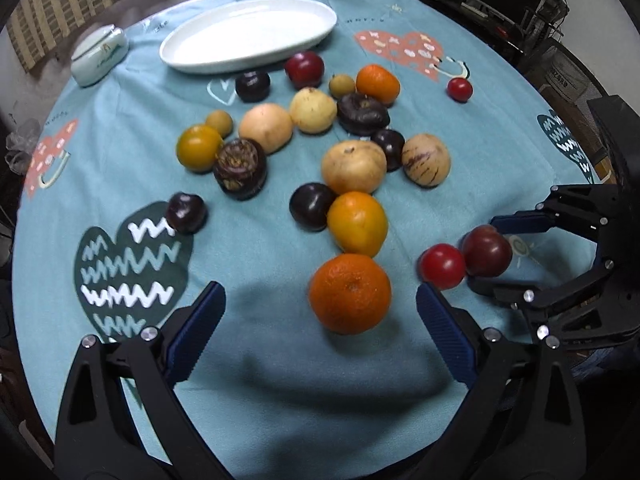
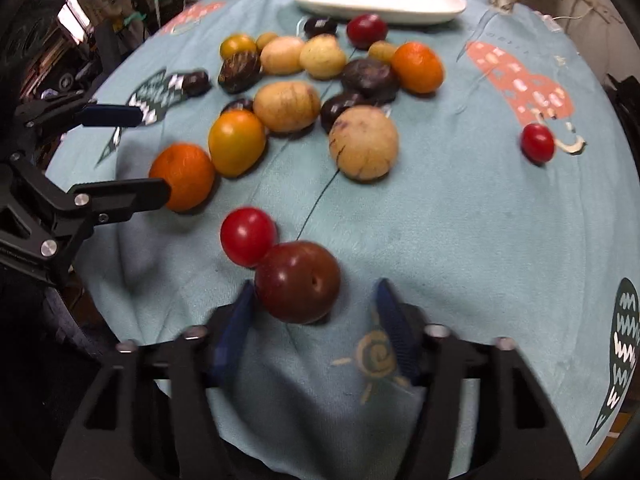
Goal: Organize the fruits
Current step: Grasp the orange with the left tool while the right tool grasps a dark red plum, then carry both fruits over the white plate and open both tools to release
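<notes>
Round dark-red plum [image 2: 298,282] sat between right gripper's [image 2: 314,300] spread jaws, touching small red tomato [image 2: 247,236]; closing risked nudging both; left gripper [image 1: 320,300] also spread.

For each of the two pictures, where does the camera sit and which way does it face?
Left wrist: on the left gripper, facing the orange and the plate beyond; its own open fingers show.
Right wrist: on the right gripper, facing the plum between its open fingers.
Shared: fruit pile, plate, orange, plum; each view shows the other gripper.
</notes>
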A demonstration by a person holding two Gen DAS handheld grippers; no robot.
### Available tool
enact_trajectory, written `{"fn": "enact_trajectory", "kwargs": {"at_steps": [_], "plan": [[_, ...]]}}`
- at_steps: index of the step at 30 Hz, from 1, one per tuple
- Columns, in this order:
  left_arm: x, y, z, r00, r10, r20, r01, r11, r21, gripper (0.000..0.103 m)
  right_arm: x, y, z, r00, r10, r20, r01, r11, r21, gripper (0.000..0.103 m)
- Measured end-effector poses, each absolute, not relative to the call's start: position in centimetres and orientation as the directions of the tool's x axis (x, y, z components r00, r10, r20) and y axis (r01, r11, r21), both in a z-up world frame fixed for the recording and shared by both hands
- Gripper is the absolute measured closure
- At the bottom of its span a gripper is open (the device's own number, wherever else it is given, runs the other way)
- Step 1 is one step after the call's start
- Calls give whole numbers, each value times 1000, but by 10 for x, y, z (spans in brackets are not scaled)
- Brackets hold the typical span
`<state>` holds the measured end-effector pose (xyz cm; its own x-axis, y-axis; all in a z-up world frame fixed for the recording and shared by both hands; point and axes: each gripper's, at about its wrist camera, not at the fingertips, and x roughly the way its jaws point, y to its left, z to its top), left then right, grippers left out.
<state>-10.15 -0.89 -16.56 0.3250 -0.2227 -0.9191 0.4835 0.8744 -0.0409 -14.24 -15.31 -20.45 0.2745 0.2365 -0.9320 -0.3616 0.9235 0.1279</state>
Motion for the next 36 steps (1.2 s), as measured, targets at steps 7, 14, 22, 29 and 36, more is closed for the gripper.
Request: {"fn": "enact_trajectory", "kwargs": {"at_steps": [7,14,22,29,36], "plan": [[-96,-13,-177,222,-277,-935,494,858,-138,58,-143,-154,-200,251,277,-928,-399,903,162,65],[-64,-2,-119,331,-337,-881,464,872,-159,58,-112,-158,-163,304,316,-899,-409,895,177,65],[89,-24,-67,500,-258,-827,302,947,-113,57,47,-152,-101,526,308,-793,-343,930,134,65],[195,-40,-132,407,-114,-906,156,986,-54,56,159,-143,-150,477,210,-853,-233,967,107,65],[224,-33,-165,376,-45,-925,159,987,16,39,193,-138,-189,396,155,-905,-248,967,57,64]]}}
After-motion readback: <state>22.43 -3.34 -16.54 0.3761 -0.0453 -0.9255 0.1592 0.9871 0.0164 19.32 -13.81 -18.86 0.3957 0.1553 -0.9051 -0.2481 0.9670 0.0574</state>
